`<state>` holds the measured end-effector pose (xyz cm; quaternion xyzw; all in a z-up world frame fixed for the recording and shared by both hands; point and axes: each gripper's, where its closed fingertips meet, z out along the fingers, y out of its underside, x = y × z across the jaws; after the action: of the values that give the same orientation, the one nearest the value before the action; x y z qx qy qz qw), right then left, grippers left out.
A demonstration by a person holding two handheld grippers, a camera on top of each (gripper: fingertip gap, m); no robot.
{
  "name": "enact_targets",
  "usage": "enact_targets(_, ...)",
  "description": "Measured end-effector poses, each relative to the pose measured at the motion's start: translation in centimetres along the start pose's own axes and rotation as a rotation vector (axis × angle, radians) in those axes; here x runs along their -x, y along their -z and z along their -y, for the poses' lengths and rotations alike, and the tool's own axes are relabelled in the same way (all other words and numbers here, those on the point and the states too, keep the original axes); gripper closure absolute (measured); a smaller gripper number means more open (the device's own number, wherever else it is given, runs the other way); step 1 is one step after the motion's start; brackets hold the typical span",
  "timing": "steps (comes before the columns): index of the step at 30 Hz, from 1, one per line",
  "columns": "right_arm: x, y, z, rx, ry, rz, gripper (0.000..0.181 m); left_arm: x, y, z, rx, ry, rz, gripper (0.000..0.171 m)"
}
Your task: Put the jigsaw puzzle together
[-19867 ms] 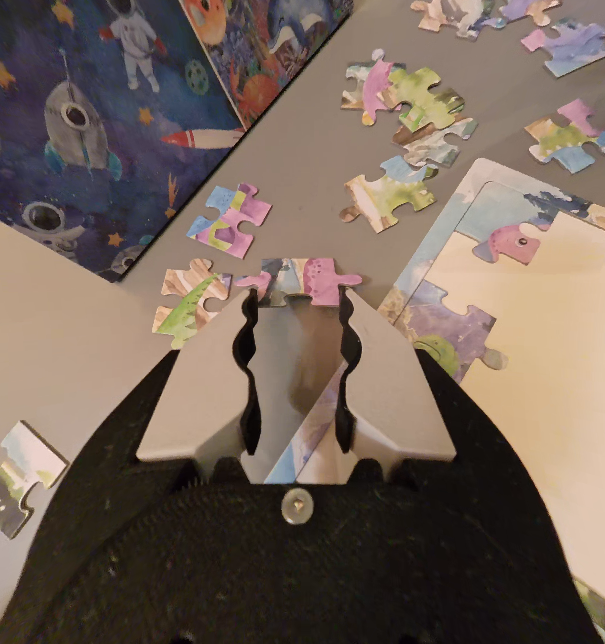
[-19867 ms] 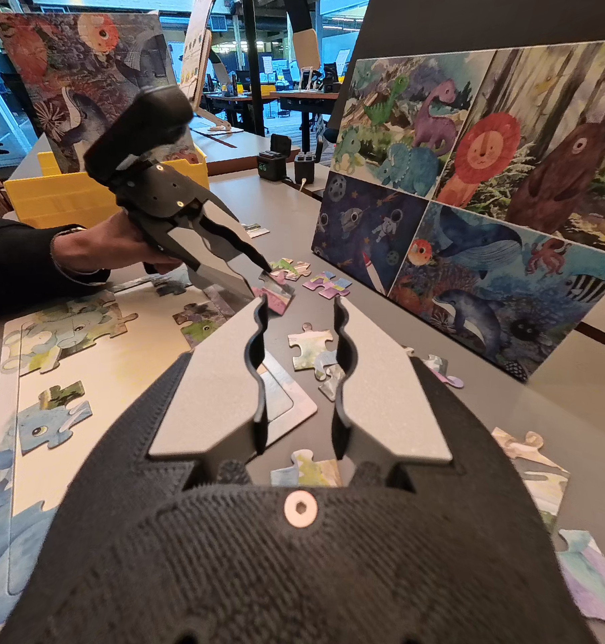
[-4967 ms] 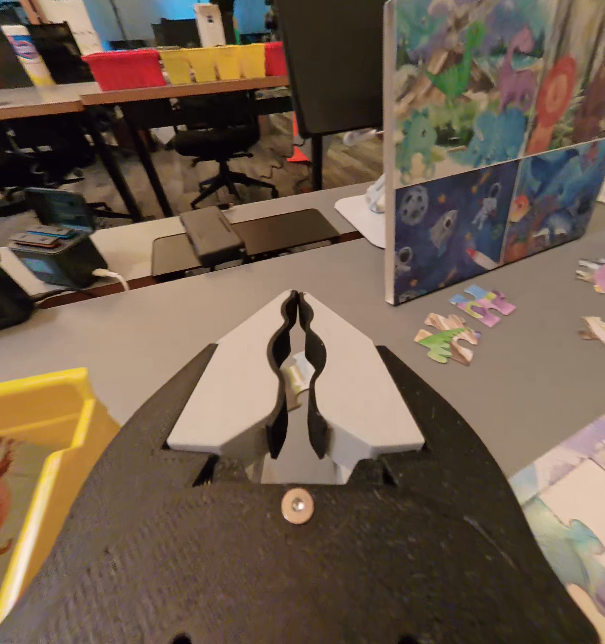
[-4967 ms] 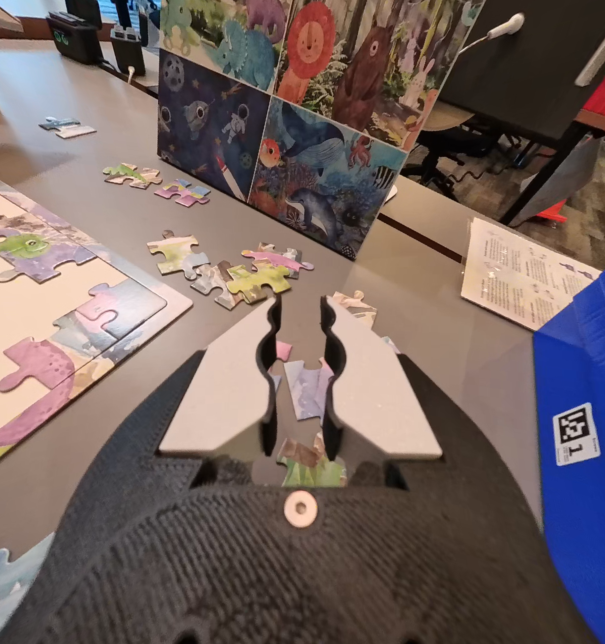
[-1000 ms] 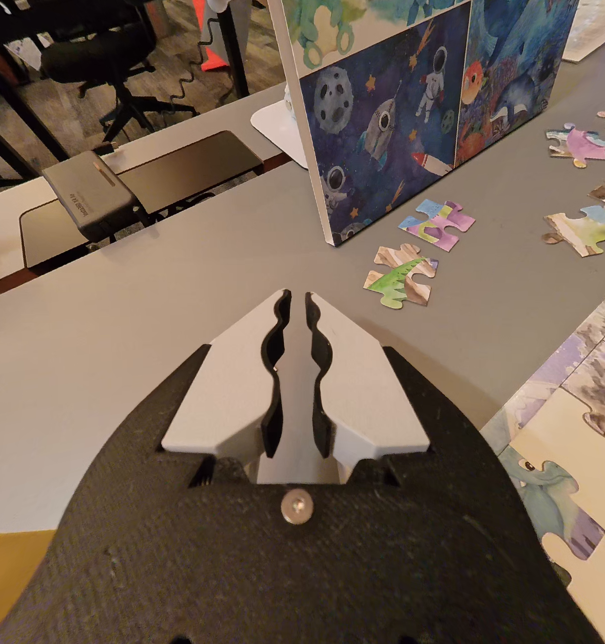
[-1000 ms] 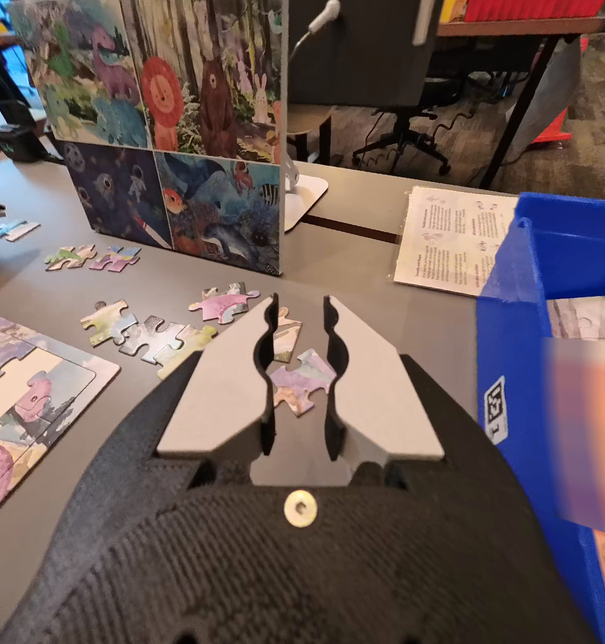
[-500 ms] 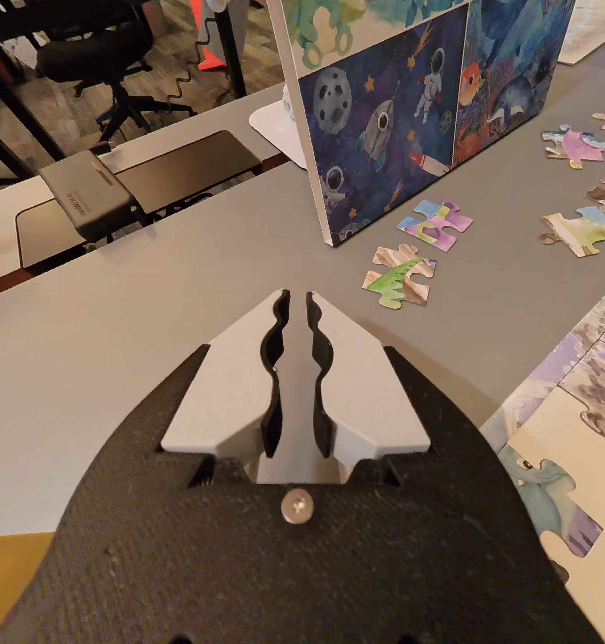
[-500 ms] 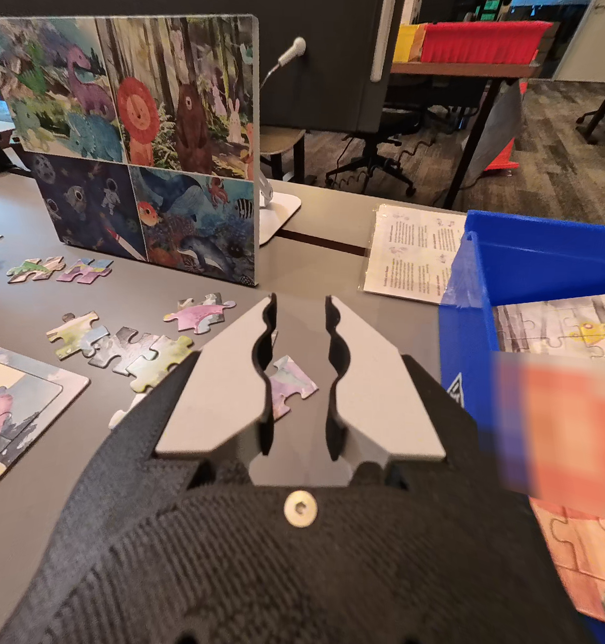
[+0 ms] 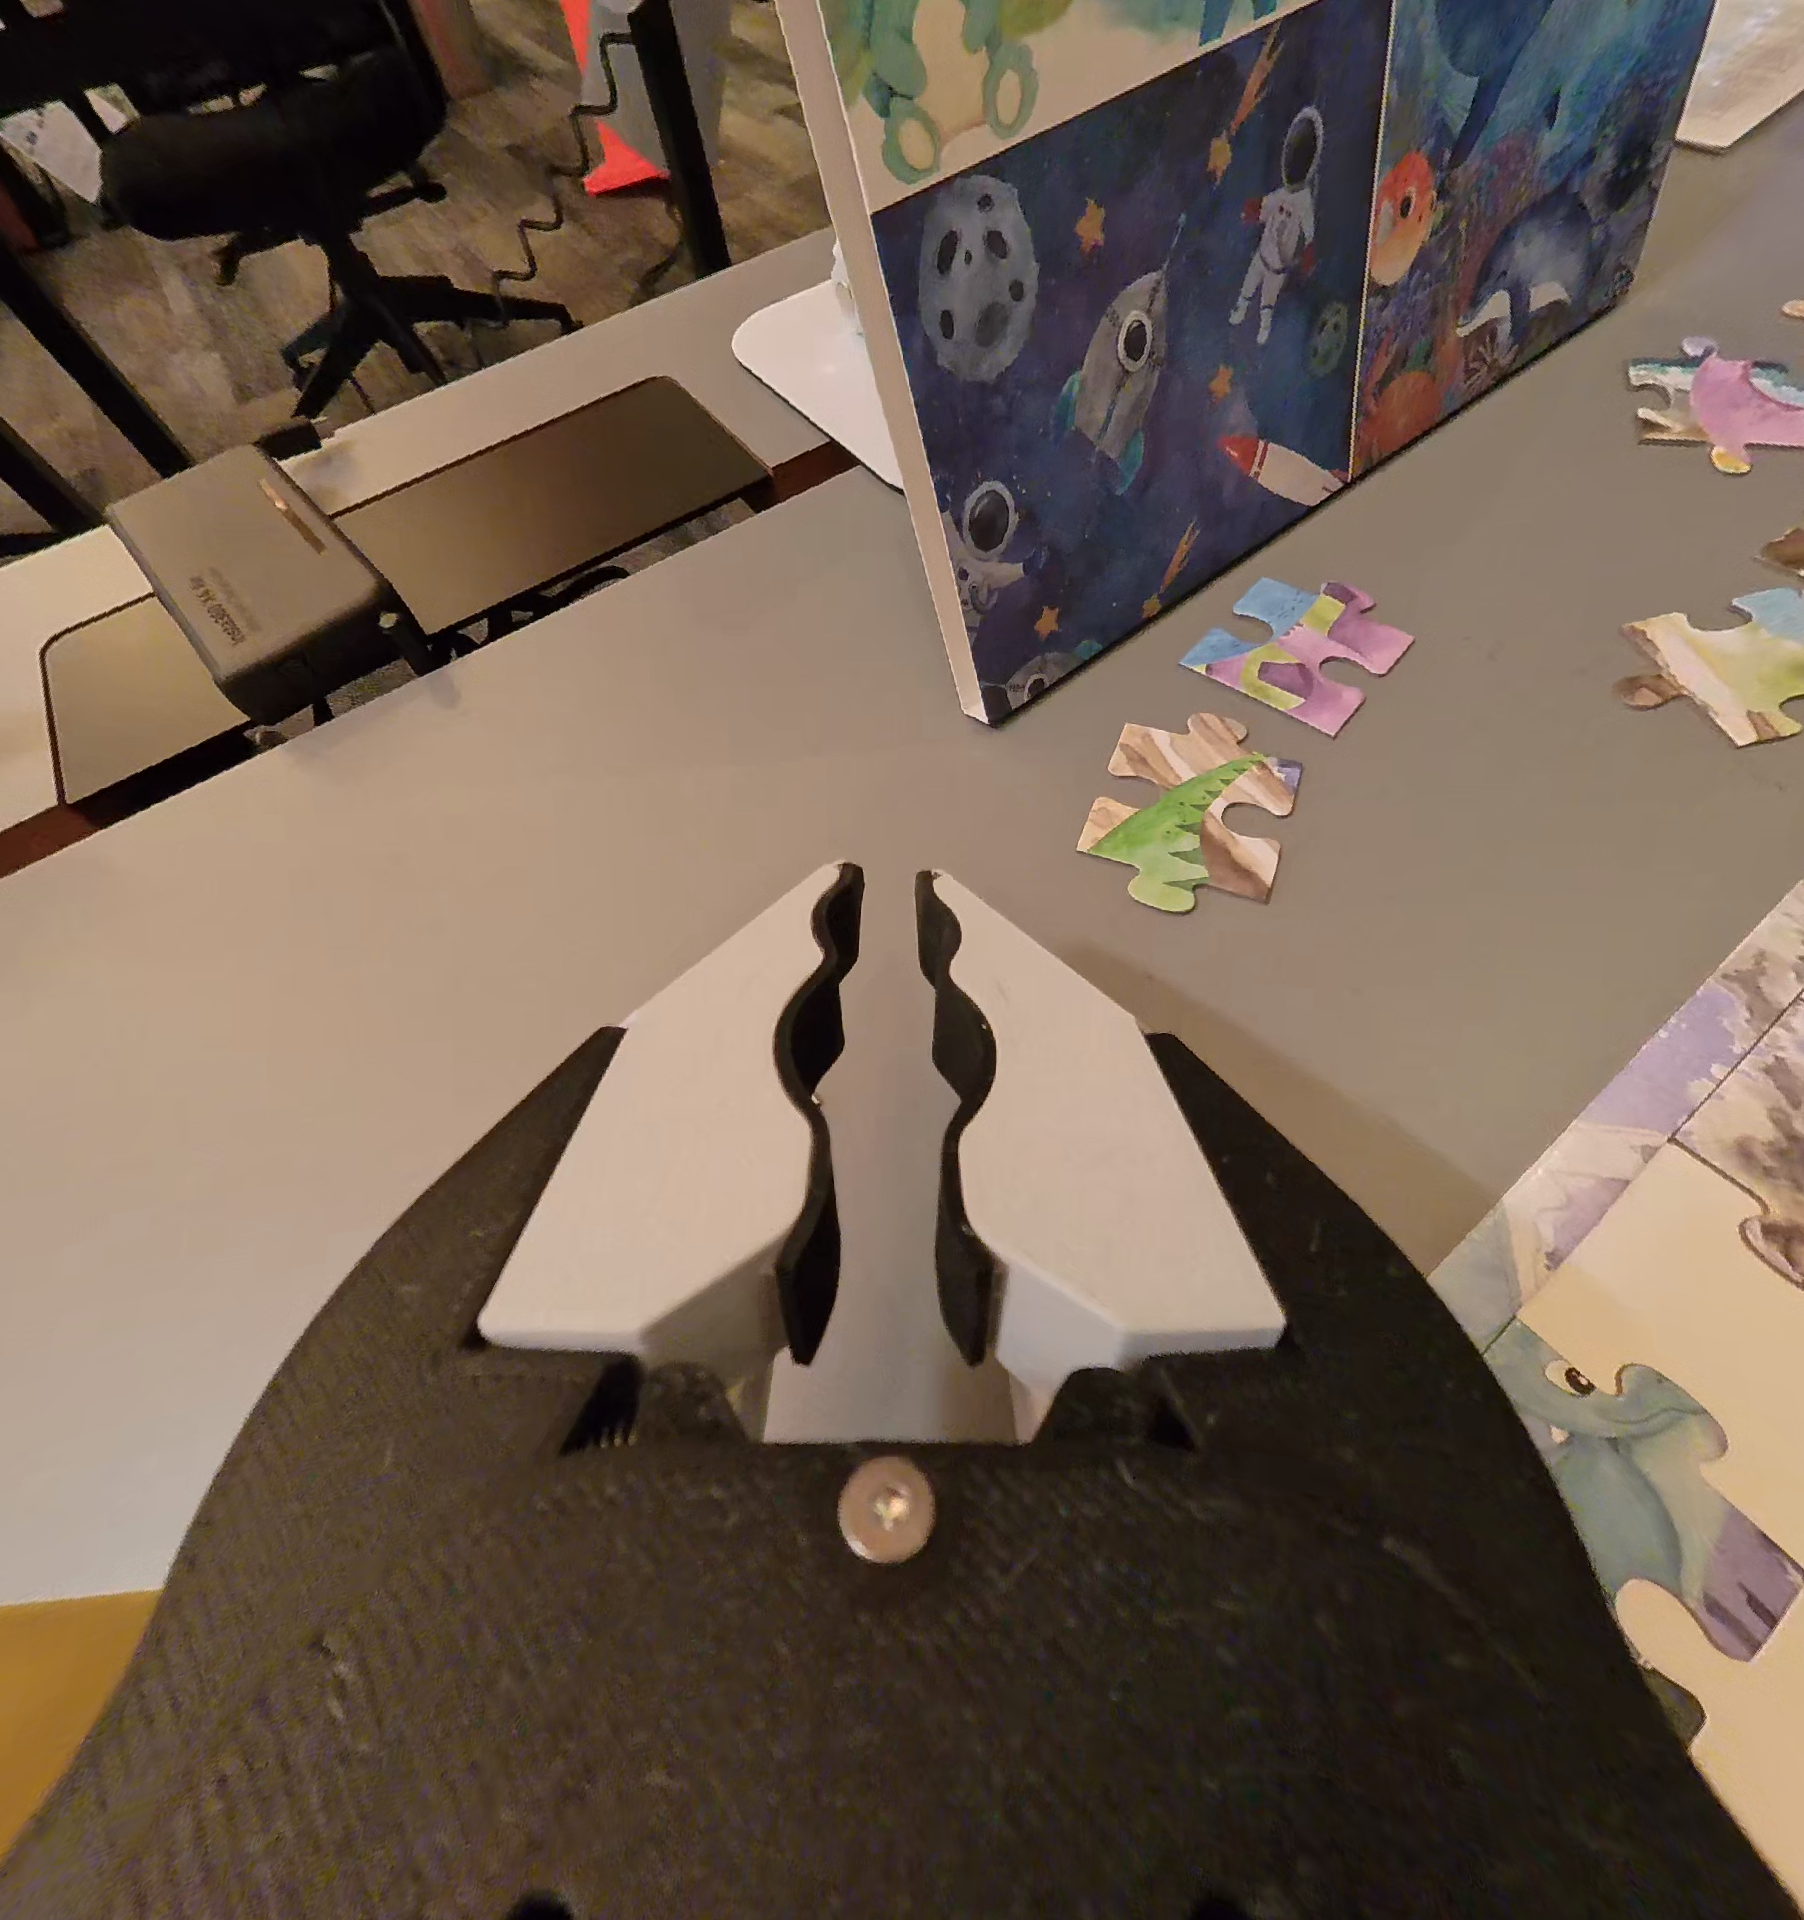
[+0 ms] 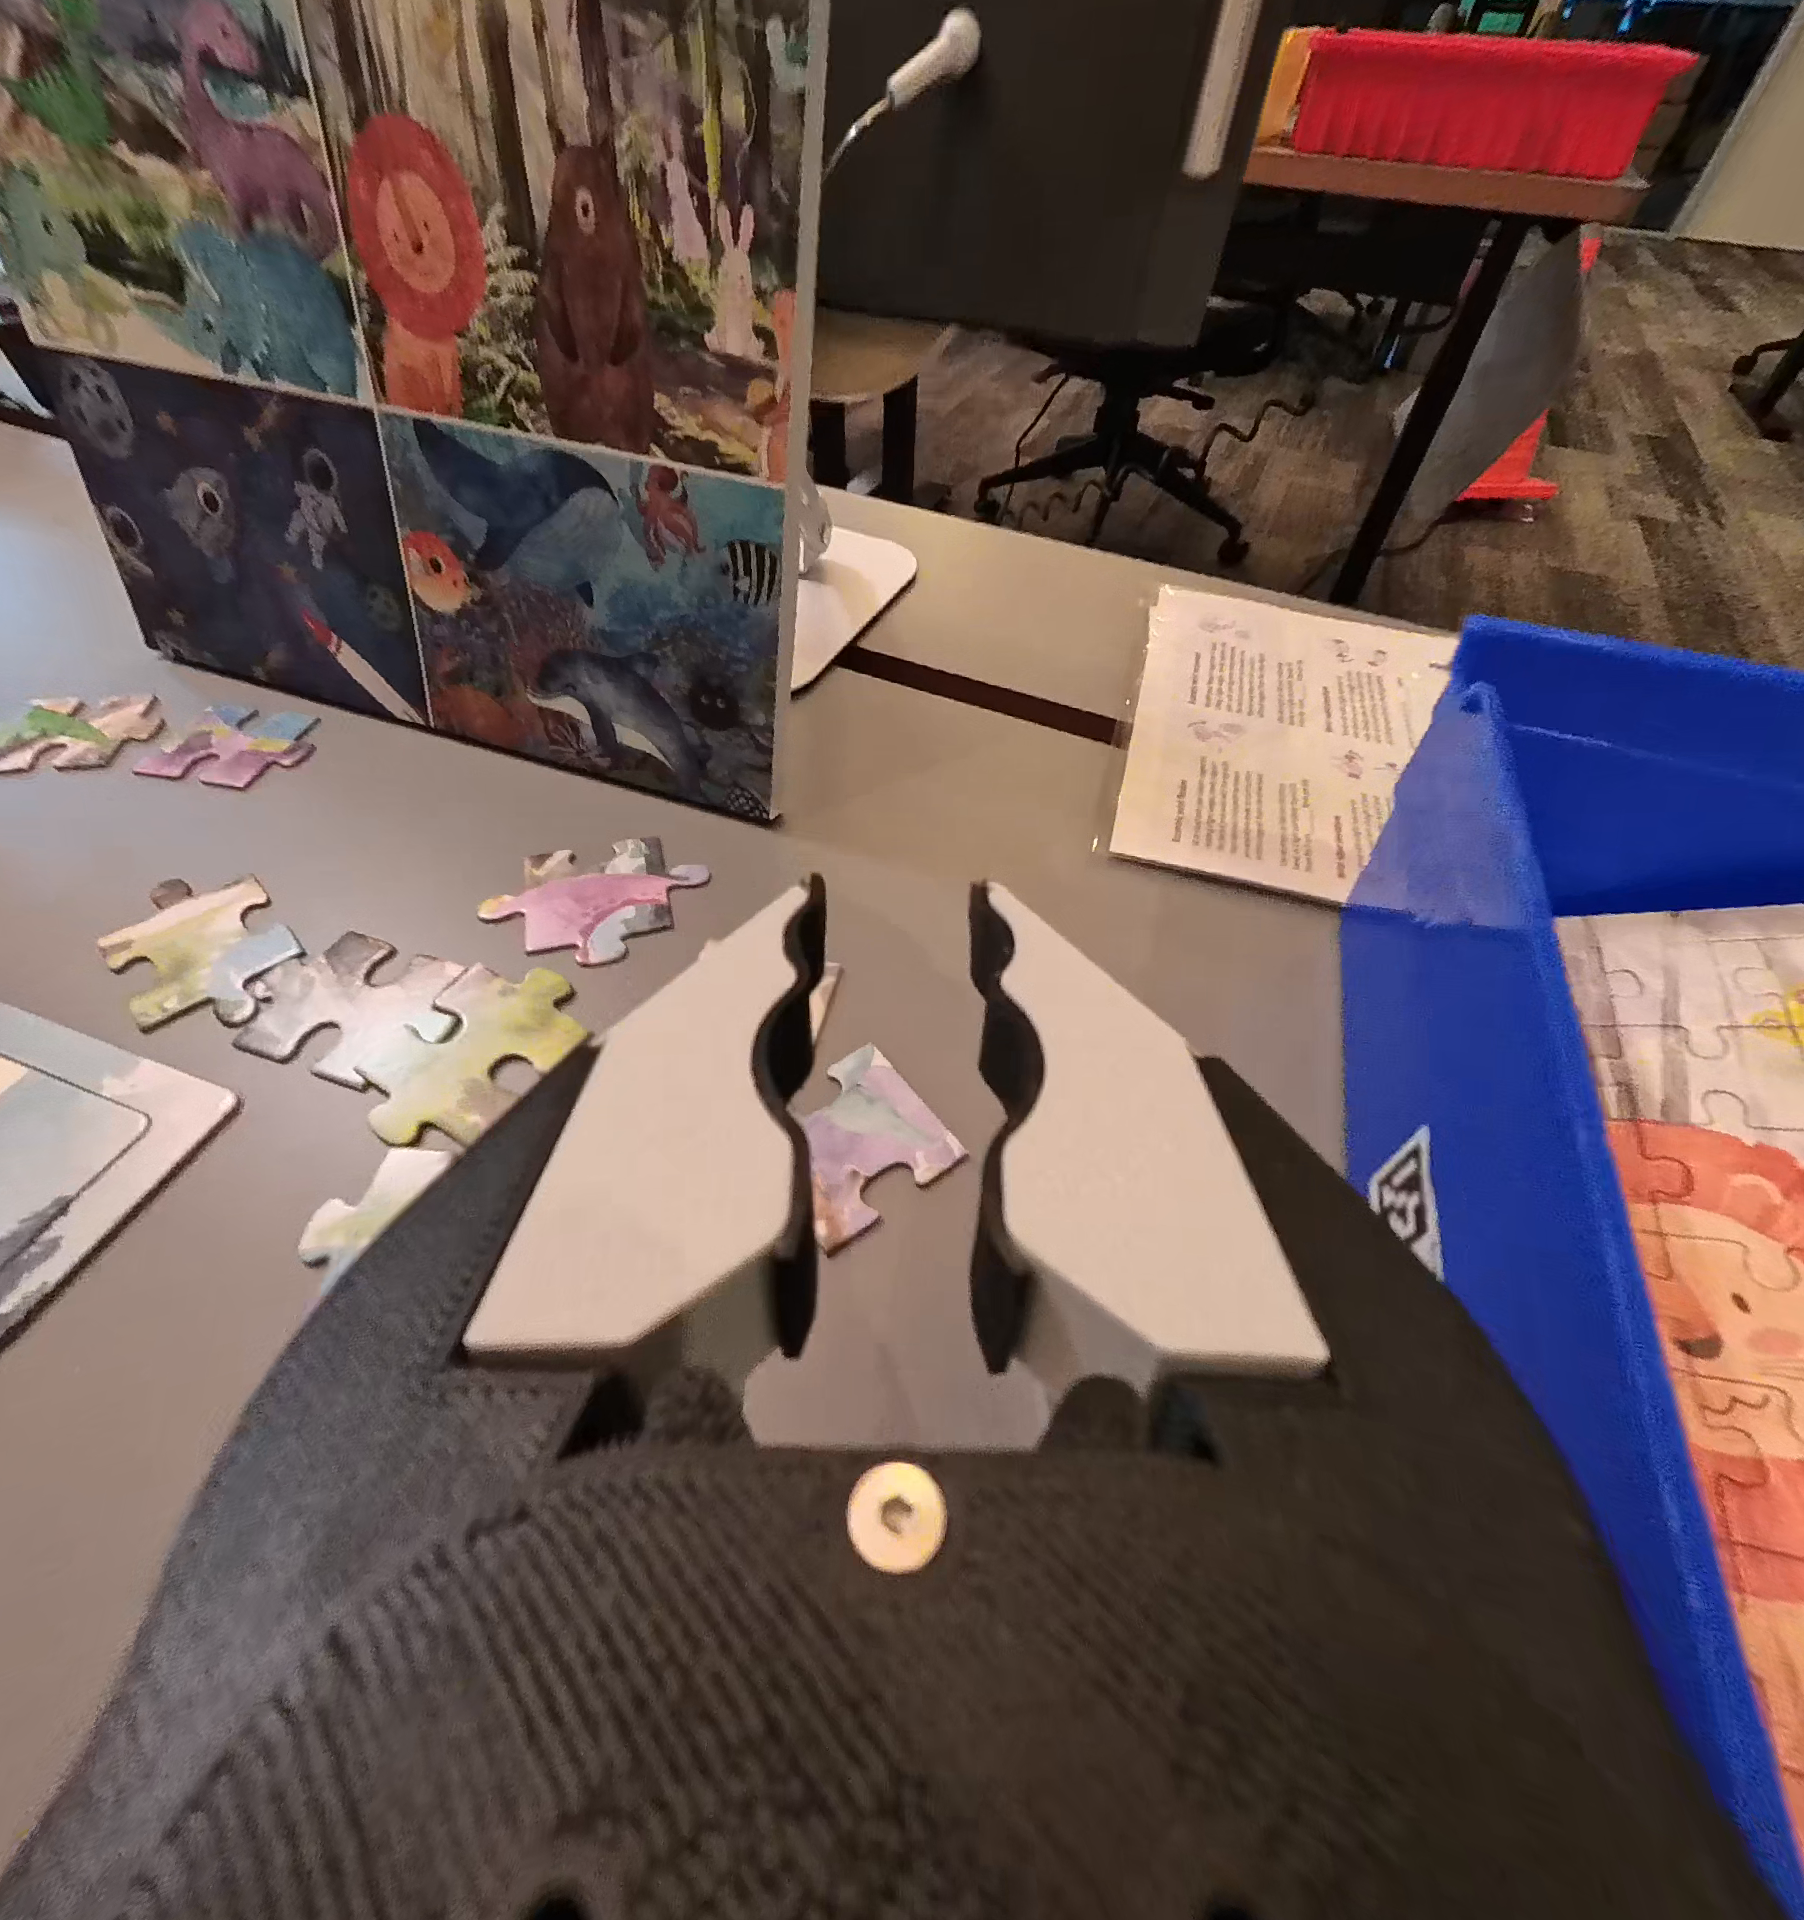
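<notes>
My left gripper (image 9: pixel 882 873) hangs over bare grey table with a narrow gap between its fingers and nothing in it. To its right lie a green-and-brown piece (image 9: pixel 1189 821) and a pink-blue-yellow piece (image 9: pixel 1298 655). The puzzle tray (image 9: pixel 1656 1070) with some pieces set in fills the right edge. My right gripper (image 10: pixel 896 888) is open and empty above a purple piece (image 10: pixel 877 1132) that lies on the table. A pink piece (image 10: pixel 597 899) and a cluster of loose pieces (image 10: pixel 358 1008) lie to its left, near the tray's corner (image 10: pixel 98 1101).
A standing picture board (image 9: pixel 1189 312) (image 10: pixel 441 364) runs along the far side of the table. A blue bin (image 10: pixel 1449 1039) holding a finished lion puzzle (image 10: pixel 1760 1299) stands close on the right. A printed sheet (image 10: pixel 1272 748) lies behind it. A yellow bin corner (image 9: pixel 25 1704) is at the lower left. My left gripper is the nearer one to the green-and-brown piece (image 9: pixel 1189 821): about 8 centimetres, against 35 centimetres. It is also in sight in the right wrist view (image 10: pixel 51 732).
The left gripper, shut on a small piece five seconds ago, is now empty and has stayed still for the last second. The right gripper has swung right toward the blue bin.
</notes>
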<state>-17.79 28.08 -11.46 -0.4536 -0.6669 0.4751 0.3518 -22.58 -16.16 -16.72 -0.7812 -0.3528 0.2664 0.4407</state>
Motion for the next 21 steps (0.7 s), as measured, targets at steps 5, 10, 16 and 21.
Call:
enact_targets(5, 0.7, -0.7, -0.7, 0.025, -0.029, 0.039, 0.155, 0.0, 0.0, 0.0, -0.002, 0.012, -0.007, 0.163)
enact_targets(10, 0.9, -1.0, -1.0, 0.040, -0.010, 0.034, 0.155, 0.0, 0.0, 0.0, 0.004, -0.003, -0.001, 0.163)
enact_targets(16, 1.0, -1.8, -2.5, 0.093, -0.008, 0.044, 0.155, 0.0, 0.0, 0.0, 0.001, 0.009, -0.006, 0.163)
enact_targets(21, 2.1, -2.0, -2.3, 0.107, 0.050, 0.047, 0.155, -0.1, -0.1, -0.1, 0.007, -0.009, 0.001, 0.163)
